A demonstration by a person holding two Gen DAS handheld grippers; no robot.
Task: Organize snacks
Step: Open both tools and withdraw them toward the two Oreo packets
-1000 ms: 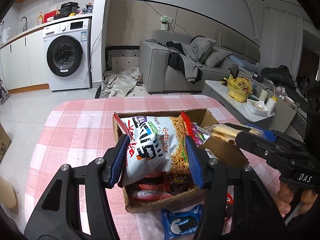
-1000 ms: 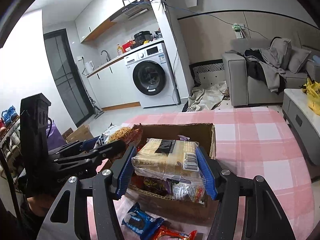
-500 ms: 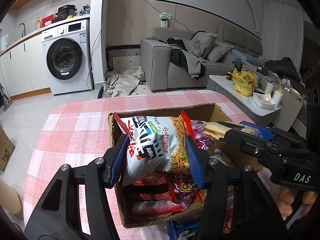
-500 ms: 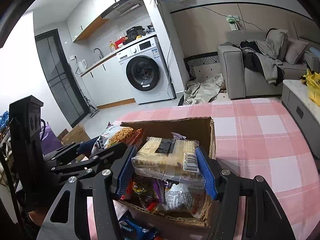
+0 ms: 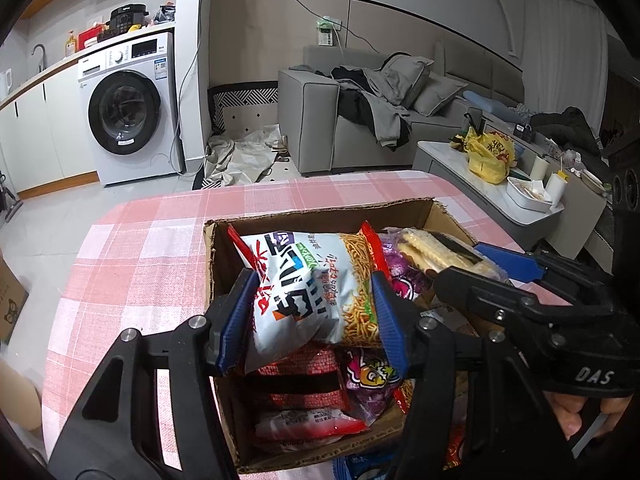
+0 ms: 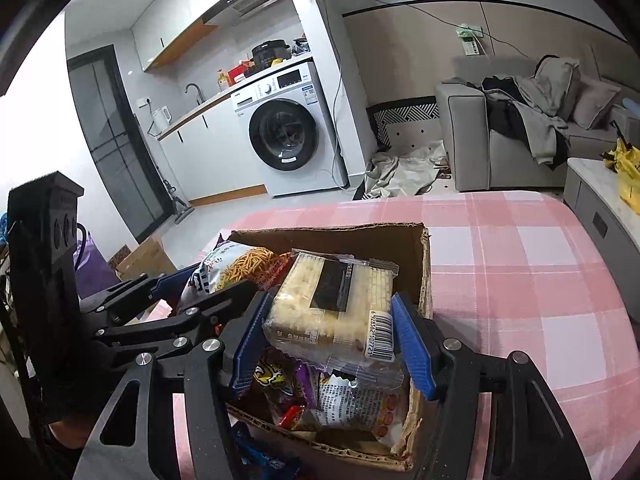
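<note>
Open-plan kitchen and living room under indoor light.
A white washing machine (image 5: 126, 110) stands under the counter; a grey sofa (image 5: 360, 116) strewn with clothes faces a pale tiled floor (image 5: 48, 224).

Our grippers (image 5: 312, 320) are black with ribbed blue pads (image 5: 236, 320), silver screws (one marked "DAS"); bare fingers (image 5: 568, 420) show.

Since a second ago the cardboard box (image 5: 320, 216) has slid up from the lower middle of the left wrist view toward its centre, so more of the snack packets inside it show beneath the noodle snack bag (image 5: 316, 292). The Oreo packet (image 5: 360, 466) has dropped to the bottom edge. In the right wrist view the cracker pack (image 6: 340, 308) now sits lower over the box, whose near wall reaches the bottom of the frame.
</note>
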